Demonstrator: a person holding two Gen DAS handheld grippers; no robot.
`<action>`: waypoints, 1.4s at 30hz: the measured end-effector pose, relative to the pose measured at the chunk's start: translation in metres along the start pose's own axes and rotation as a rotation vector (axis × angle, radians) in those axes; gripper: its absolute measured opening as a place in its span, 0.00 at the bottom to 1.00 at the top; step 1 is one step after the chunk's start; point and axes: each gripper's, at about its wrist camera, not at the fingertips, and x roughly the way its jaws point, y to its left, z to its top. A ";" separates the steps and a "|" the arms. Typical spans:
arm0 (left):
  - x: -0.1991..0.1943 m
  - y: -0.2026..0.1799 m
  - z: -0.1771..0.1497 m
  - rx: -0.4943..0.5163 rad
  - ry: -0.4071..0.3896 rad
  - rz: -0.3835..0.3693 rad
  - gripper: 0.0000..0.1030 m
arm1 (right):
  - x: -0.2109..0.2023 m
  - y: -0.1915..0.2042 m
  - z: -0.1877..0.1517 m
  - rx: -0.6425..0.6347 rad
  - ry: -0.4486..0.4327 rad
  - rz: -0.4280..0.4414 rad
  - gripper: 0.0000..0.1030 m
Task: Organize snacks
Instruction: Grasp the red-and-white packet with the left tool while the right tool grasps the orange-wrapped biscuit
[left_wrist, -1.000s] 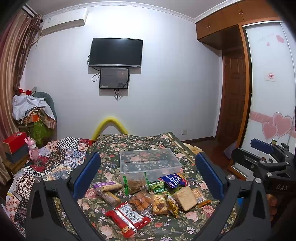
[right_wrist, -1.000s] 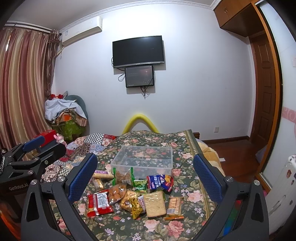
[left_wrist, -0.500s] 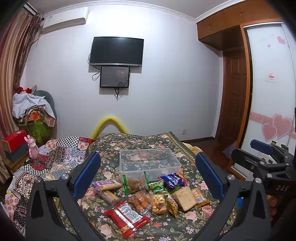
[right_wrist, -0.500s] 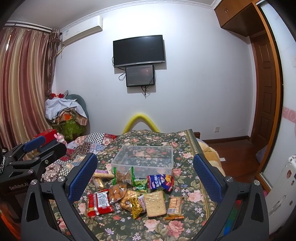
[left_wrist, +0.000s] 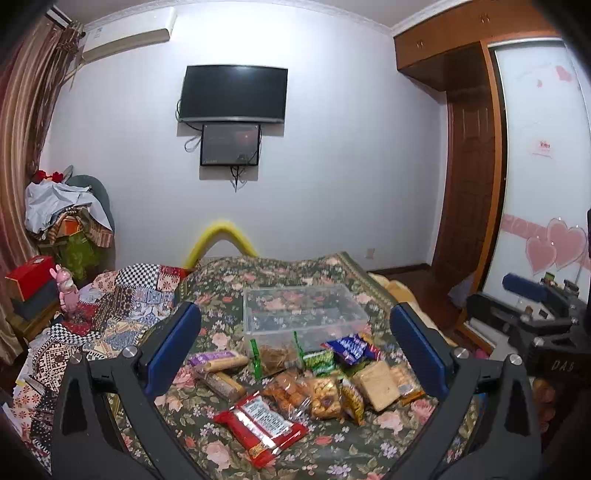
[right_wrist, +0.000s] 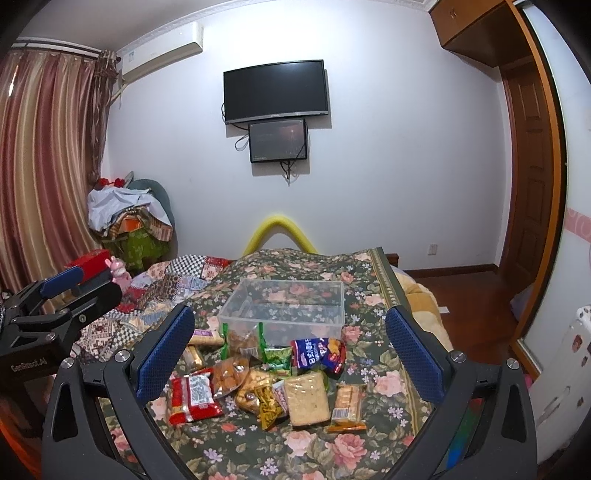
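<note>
I see my left hand-held gripper (left_wrist: 295, 354) and right hand-held gripper (right_wrist: 290, 349) both spread wide with nothing between the fingers, held above the near edge of the bed (right_wrist: 373, 448). The snacks (right_wrist: 266, 384) lie scattered ahead of and below both, in front of the clear plastic bin (right_wrist: 286, 308) toward the bed's middle.

Left claw (left_wrist: 295, 347) and right claw (right_wrist: 290, 341) both hover level with jaws spread wide, gripping nothing.
</note>
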 end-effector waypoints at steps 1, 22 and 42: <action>0.002 0.001 -0.003 0.005 0.014 0.005 1.00 | 0.002 -0.001 -0.002 -0.003 0.008 -0.007 1.00; 0.128 0.066 -0.108 -0.086 0.501 0.046 0.86 | 0.084 -0.066 -0.078 0.033 0.372 -0.165 0.99; 0.192 0.070 -0.164 -0.152 0.719 0.070 0.88 | 0.159 -0.086 -0.125 0.082 0.584 -0.135 0.85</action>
